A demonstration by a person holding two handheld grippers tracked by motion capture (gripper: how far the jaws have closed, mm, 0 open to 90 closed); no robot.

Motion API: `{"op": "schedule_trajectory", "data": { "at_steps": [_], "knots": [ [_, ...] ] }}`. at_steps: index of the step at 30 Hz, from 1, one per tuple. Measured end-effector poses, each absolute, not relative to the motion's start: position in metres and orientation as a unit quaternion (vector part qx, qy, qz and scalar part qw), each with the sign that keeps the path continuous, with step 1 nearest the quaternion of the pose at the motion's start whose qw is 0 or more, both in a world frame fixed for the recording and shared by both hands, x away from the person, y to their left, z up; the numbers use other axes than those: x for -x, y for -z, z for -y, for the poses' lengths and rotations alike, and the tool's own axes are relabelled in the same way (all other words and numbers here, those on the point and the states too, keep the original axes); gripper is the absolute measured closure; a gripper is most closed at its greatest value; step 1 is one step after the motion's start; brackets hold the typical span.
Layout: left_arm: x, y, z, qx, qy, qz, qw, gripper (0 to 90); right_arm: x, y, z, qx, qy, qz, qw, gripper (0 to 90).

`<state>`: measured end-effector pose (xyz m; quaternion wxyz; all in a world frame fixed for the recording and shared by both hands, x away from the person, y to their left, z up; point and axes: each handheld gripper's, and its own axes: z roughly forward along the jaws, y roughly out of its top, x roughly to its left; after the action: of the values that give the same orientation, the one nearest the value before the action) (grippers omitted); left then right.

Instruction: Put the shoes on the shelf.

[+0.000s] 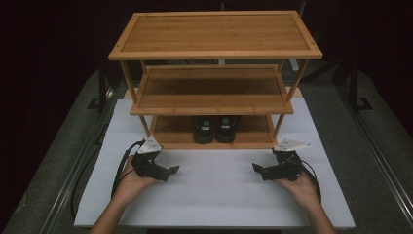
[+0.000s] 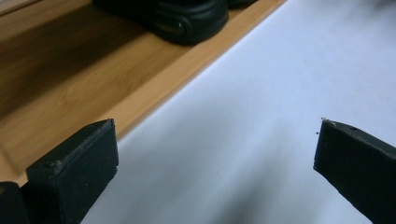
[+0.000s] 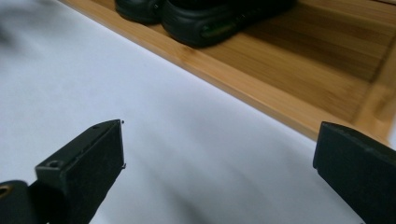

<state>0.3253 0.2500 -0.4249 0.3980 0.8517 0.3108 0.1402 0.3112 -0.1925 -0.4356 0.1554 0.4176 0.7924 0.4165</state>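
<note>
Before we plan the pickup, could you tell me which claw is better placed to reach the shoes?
Neither clearly: left claw and right claw are open, flanking the shoes about equally.

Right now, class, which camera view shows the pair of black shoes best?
The high view: both black shoes sit side by side, toes forward, on the rack's bottom shelf. The left gripper view catches mainly one toe at its top edge; the right gripper view shows two cropped toes.

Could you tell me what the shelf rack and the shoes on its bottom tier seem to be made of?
The shelf rack looks like bamboo or light wood with a smooth finish: fine straight grain, honey colour. The shoes look like black rubber or synthetic material, slightly glossy at the toe; the exact material is unclear.
</note>
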Motion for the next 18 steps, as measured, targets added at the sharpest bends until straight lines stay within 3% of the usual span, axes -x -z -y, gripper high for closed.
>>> {"op": "schedule_trajectory", "data": {
  "at_steps": [18],
  "knots": [
    [-0.283,0.437,-0.301,-0.858,-0.155,-0.325,0.366,0.0,-0.269,0.445,0.234,-0.444,-0.379,-0.792,0.178,1.6]
  ]
}}
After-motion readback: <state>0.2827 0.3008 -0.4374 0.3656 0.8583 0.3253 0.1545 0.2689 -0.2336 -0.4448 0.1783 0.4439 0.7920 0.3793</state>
